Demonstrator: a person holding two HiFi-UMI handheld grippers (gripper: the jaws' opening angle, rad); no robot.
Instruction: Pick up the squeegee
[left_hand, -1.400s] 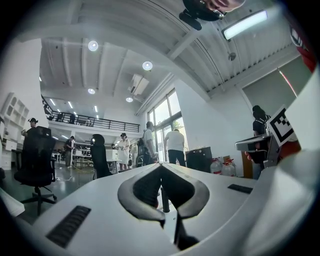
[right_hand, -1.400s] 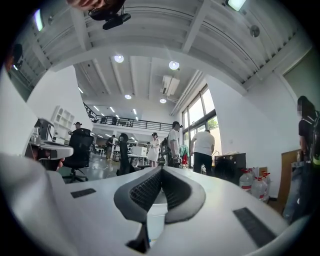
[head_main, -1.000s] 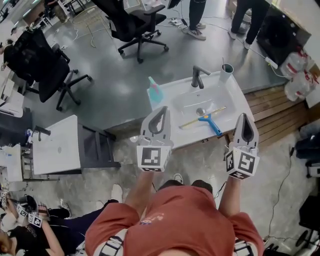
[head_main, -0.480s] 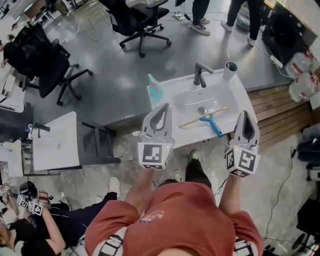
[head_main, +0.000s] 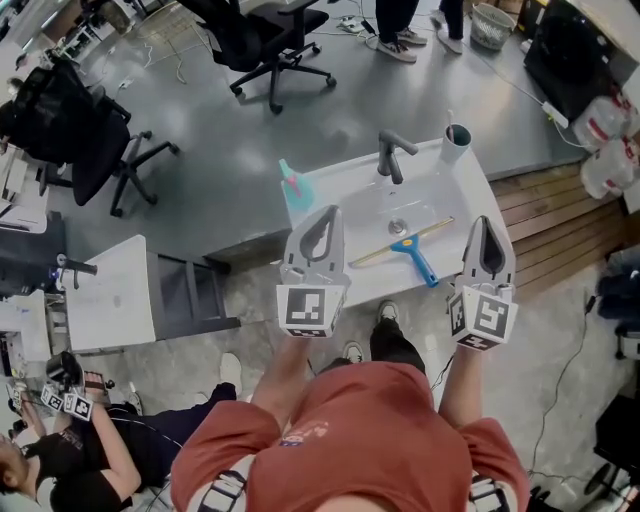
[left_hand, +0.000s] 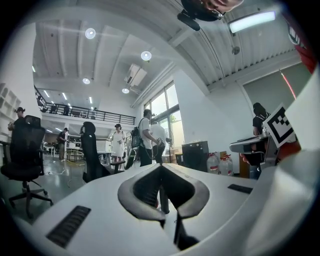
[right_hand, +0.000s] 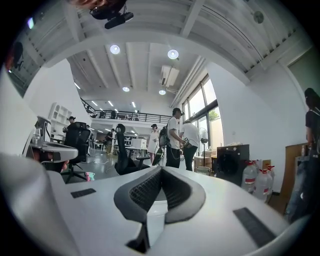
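The blue-handled squeegee lies on the white sink, not picked up yet, and the left gripper and right gripper are both closed tight, holding nothing.

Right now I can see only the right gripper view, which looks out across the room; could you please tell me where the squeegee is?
Observer: The squeegee lies on the white sink, in front of the person, with its blue handle pointing toward them.
Operator: Thank you. Is my right gripper touching it?
Observer: No. In the head view the right gripper appears at the sink's near right corner, apart from the squeegee.
Operator: And the left gripper?
Observer: The left gripper is shut and empty, and appears at the sink's near left edge.
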